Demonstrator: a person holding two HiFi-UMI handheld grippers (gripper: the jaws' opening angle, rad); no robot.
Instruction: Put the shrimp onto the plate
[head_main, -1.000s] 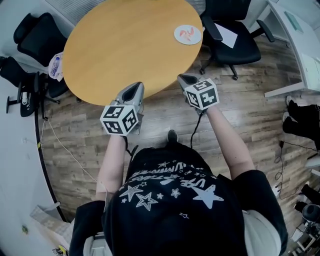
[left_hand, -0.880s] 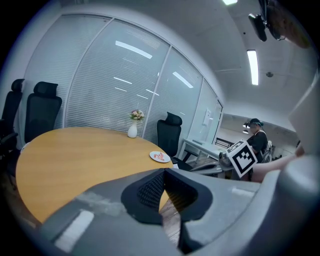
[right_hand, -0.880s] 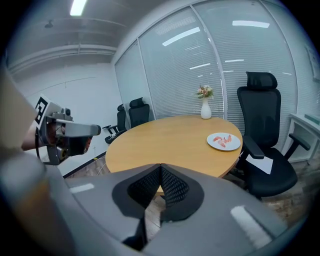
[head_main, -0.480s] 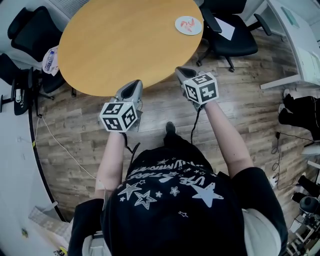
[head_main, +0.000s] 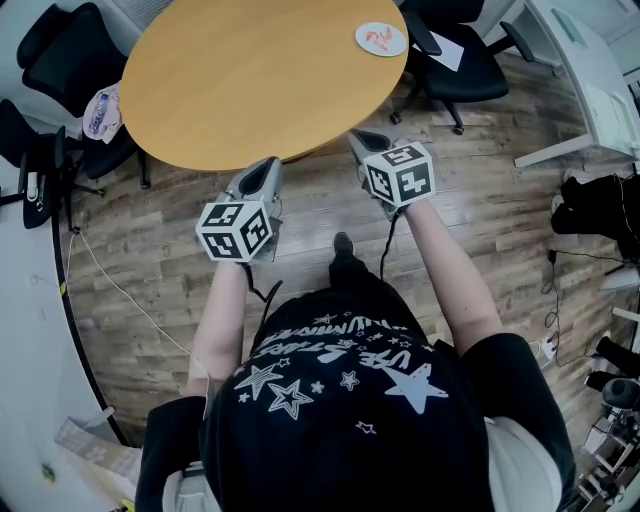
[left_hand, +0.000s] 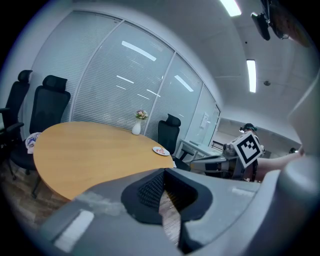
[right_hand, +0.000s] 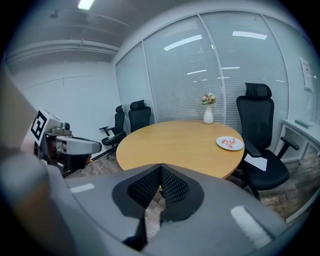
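Note:
A white plate (head_main: 381, 39) with pink shrimp (head_main: 378, 37) on it lies at the far right rim of the round wooden table (head_main: 250, 80). The plate (right_hand: 230, 143) also shows in the right gripper view, and small in the left gripper view as the plate (left_hand: 161, 150). My left gripper (head_main: 270, 165) and right gripper (head_main: 358, 138) hang over the wood floor just short of the table's near edge, far from the plate. Both are shut with nothing between the pads. Each sees the other: the right gripper (left_hand: 220, 161) and the left gripper (right_hand: 67, 145).
Black office chairs stand around the table, one (head_main: 455, 60) with a paper sheet beside the plate, others (head_main: 60, 60) at the left. A white vase with flowers (right_hand: 208, 115) stands at the table's far side. A white desk (head_main: 590, 80) is at right. Cables (head_main: 110, 290) trail on the floor.
The table and plate have slid toward the top of the head view. Both grippers keep about the same place in the frame and stay shut.

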